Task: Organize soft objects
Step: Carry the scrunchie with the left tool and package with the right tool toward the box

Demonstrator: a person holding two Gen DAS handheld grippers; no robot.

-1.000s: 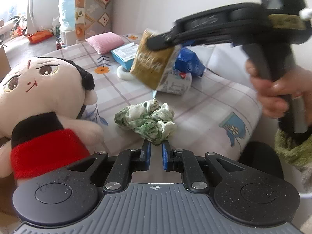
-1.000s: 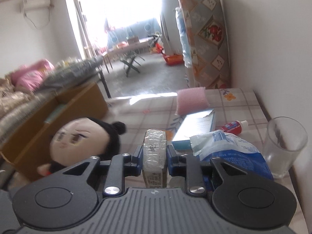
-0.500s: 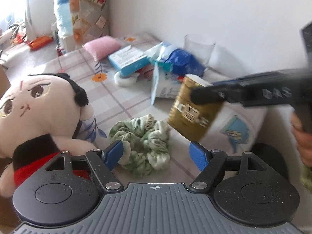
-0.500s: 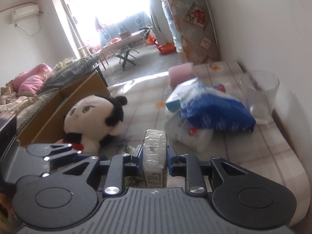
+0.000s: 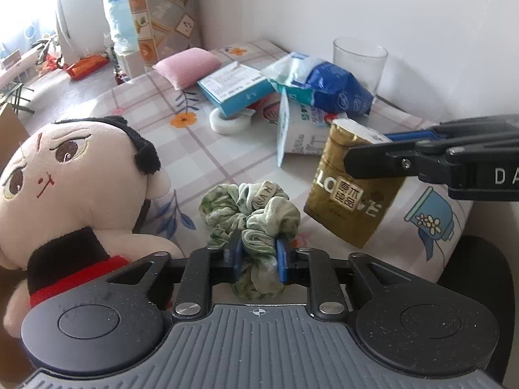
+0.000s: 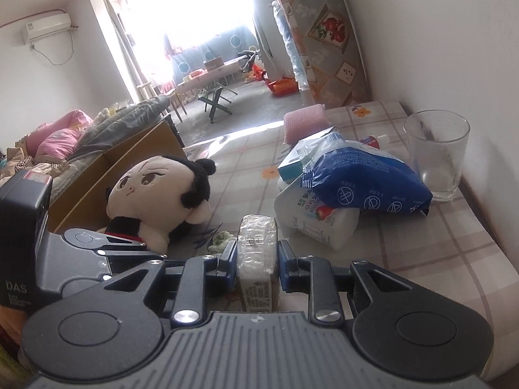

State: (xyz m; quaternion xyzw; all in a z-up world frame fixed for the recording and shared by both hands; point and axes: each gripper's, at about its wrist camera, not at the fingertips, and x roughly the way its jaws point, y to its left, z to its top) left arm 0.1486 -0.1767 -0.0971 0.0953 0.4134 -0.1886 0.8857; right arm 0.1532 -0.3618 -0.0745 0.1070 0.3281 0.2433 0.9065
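Observation:
My left gripper (image 5: 258, 254) is shut on a green patterned scrunchie (image 5: 249, 214) that lies on the checked tablecloth (image 5: 227, 155). A plush doll (image 5: 71, 175) with black hair and a red band lies just left of it. My right gripper (image 6: 256, 261) is shut on a gold tissue pack (image 5: 353, 194), held tilted a little above the table to the right of the scrunchie. In the right wrist view the pack (image 6: 256, 249) sits between the blue pads, and the doll (image 6: 155, 194) lies to the left behind the left gripper's body (image 6: 58, 253).
A blue wipes bag (image 5: 324, 87) rests on a white pouch (image 5: 298, 133). Behind are a teal box (image 5: 233, 87), a tape roll (image 5: 230, 120), a pink sponge (image 5: 188, 66) and a glass (image 5: 360, 61) by the wall. A cardboard box (image 6: 113, 175) stands beside the table.
My left gripper went from shut to wide open, moved onto the scrunchie and closed on it. My right gripper carried the gold pack down and toward the table's near right side.

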